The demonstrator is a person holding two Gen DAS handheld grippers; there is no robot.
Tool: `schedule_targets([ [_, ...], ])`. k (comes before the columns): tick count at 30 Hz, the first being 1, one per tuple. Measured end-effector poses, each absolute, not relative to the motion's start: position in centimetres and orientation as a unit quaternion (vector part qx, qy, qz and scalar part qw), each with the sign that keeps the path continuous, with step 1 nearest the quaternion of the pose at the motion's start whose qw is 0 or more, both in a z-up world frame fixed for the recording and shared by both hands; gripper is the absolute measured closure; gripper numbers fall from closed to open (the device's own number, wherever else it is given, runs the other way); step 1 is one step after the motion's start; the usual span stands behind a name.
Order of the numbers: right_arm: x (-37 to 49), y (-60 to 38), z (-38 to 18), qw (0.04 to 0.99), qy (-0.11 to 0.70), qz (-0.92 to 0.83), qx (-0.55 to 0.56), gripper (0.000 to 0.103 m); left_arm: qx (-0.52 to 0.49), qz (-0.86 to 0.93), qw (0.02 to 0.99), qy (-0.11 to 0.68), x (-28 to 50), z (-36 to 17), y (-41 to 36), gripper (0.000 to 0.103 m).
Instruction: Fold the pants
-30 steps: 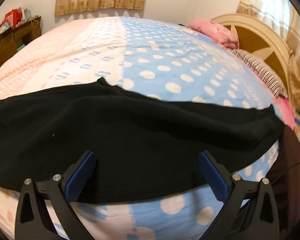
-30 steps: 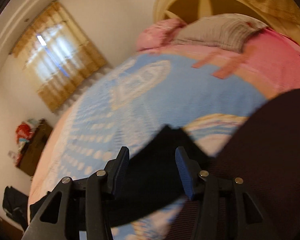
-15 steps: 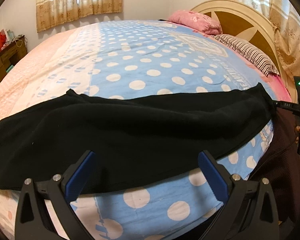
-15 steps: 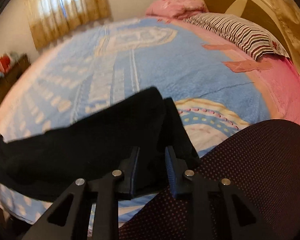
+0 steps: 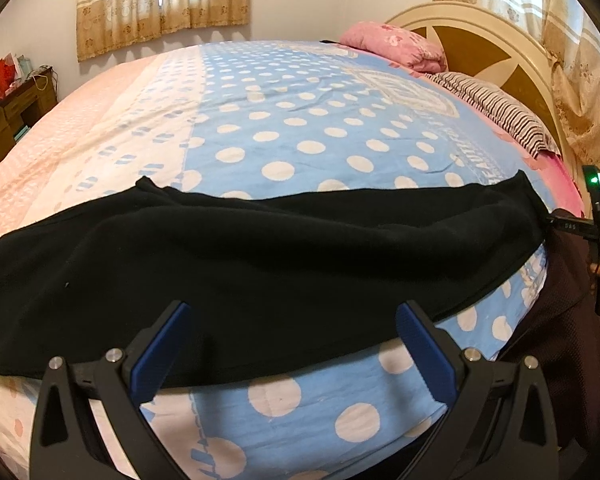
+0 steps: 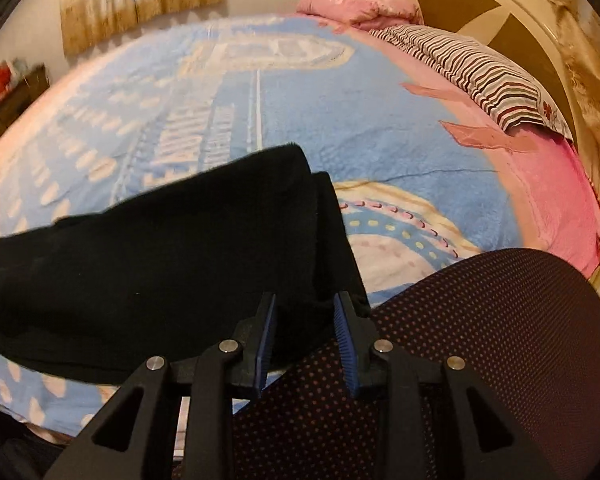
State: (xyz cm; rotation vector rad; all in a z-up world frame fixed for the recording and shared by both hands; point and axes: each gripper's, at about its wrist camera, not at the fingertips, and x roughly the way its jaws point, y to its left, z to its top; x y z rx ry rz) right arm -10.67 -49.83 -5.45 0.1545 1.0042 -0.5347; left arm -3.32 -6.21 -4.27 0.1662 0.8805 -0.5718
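Black pants (image 5: pixel 260 272) lie stretched left to right along the near edge of the bed. My left gripper (image 5: pixel 292 344) is open and empty, hovering just above the pants' near edge. In the right wrist view my right gripper (image 6: pixel 305 320) is shut on the right end of the pants (image 6: pixel 180 264), which bunch between its blue pads. The right gripper also shows in the left wrist view (image 5: pixel 572 226) at the pants' right end.
The bed (image 5: pixel 300 128) has a blue polka-dot and pink cover. A pink pillow (image 5: pixel 396 44) and a striped pillow (image 5: pixel 496 108) lie by the headboard (image 5: pixel 488 40). A dark dotted chair back (image 6: pixel 480 340) stands at the bed's near right. A wooden cabinet (image 5: pixel 8 112) stands far left.
My right gripper came down onto the pants' right end and closed on it. The pants were pulled out straighter to the right. My left gripper stayed open.
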Motion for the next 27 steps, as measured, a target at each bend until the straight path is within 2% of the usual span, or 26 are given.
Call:
schedule_targets([
  [2,-10.3,-50.0,-5.6,0.835,0.486,-0.249,0.067,0.074,0.078,-0.274,0.862,0.419,-3.4,-4.2,-6.2,0.0],
  [3,-10.2,-50.0,-5.7,0.834,0.49,-0.244,0.065,0.079,0.079,-0.276,0.862,0.418,-3.5,-4.2,-6.2,0.0],
  [4,-10.1,-50.2,-5.6,0.834,0.493,-0.235,0.074,0.098,0.08,-0.277,0.861,0.419,-3.5,-4.2,-6.3,0.0],
  [7,-10.8,-50.6,-3.4,0.852,0.463,-0.215,0.116,0.098,0.085,-0.279,0.863,0.413,-3.7,-4.0,-6.3,0.0],
  [10,-11.5,-50.7,1.8,0.886,0.395,-0.17,0.174,0.098,0.081,-0.283,0.864,0.408,-3.8,-3.6,-6.3,0.0],
  [17,-10.8,-49.8,12.7,0.93,0.276,-0.111,0.217,0.098,0.083,-0.329,0.856,0.389,-5.5,-2.4,-7.1,0.0],
  [23,-9.0,-47.4,18.9,0.954,0.207,-0.073,0.204,0.098,0.091,-0.336,0.861,0.371,-6.1,-1.3,-7.0,0.0],
  [27,-7.8,-45.9,21.7,0.963,0.183,-0.077,0.181,0.098,0.045,-0.357,0.845,0.396,-5.7,-1.8,-6.1,0.0],
])
